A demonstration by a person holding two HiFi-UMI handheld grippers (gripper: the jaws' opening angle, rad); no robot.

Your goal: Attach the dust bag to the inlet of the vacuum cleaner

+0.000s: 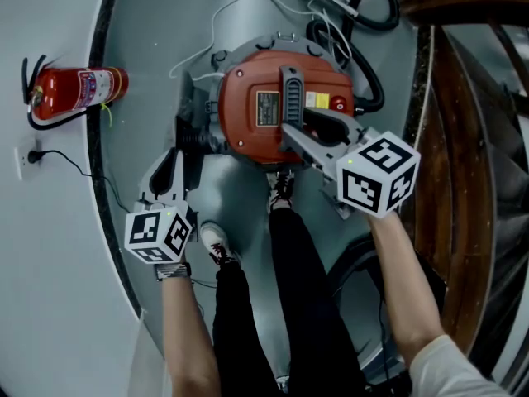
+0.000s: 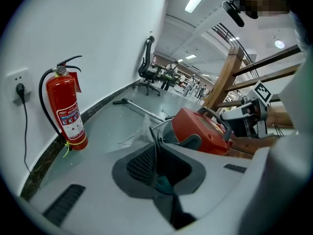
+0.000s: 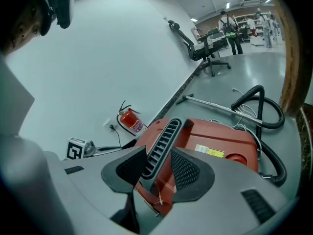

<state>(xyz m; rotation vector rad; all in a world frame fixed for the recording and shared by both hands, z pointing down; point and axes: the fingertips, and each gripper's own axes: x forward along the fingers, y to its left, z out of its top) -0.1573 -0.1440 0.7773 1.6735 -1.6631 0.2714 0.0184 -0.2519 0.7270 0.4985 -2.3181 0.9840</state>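
White wall (image 1: 50,304), far left, with a socket (image 1: 20,162) holding a black plug; dark skirting strip (image 1: 103,180) at its foot; red fire extinguisher (image 1: 78,89) upright against the wall, at 10 o'clock of the head view; floor (image 1: 149,40) grey, smooth, glossy; left gripper (image 1: 175,157) at 8 o'clock of the vacuum cleaner (image 1: 248,131), jaws closed on a thin pale translucent sheet, apparently the dust bag (image 2: 142,131), just beside the machine's body; vacuum cleaner red, centre, standing on the floor; right gripper (image 1: 293,131) reaching in from 4 o'clock, jaws spread astride the black ribbed carry handle (image 1: 291,89), not clamped on it; black hose (image 1: 368,77) looped at 2 o'clock; metal wand (image 2: 139,109) lying on the floor beyond the machine; wooden stair railing (image 1: 467,139), far right; open office with an office chair (image 2: 146,67) in the distance.
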